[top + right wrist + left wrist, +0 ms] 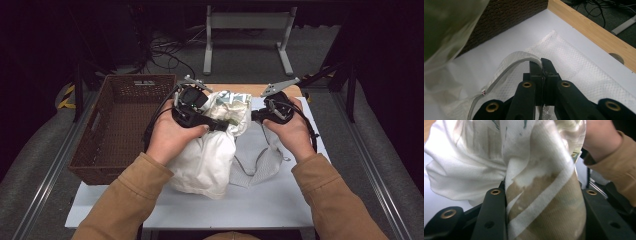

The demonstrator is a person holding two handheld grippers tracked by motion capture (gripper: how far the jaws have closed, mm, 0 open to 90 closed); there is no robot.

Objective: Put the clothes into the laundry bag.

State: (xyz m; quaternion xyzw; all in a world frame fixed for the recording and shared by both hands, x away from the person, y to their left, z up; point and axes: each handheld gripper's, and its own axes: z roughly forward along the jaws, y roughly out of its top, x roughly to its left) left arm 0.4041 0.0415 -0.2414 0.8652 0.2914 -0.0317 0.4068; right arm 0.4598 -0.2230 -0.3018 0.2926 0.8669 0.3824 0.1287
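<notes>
White laminate surface (280, 205) with a wooden far edge is carrying the work; a brown wicker basket (120, 125) is standing at its left end, against a dark room with cables on the floor.

Left tongs (220, 125) are gripping a bunched white garment (207, 160) with tan printed patches, its cloth filling the gap between the parted jaws. Right tongs (541, 65) are closed flat on the zippered rim of a white mesh laundry bag (584, 75).

The bag is lying just right of the garment, touching it, its mouth facing left toward the bundle. The coming move is probably feeding the garment rightward into that mouth, with the left hand (172, 137) nearer the load.

No legible writing is showing on either item.
</notes>
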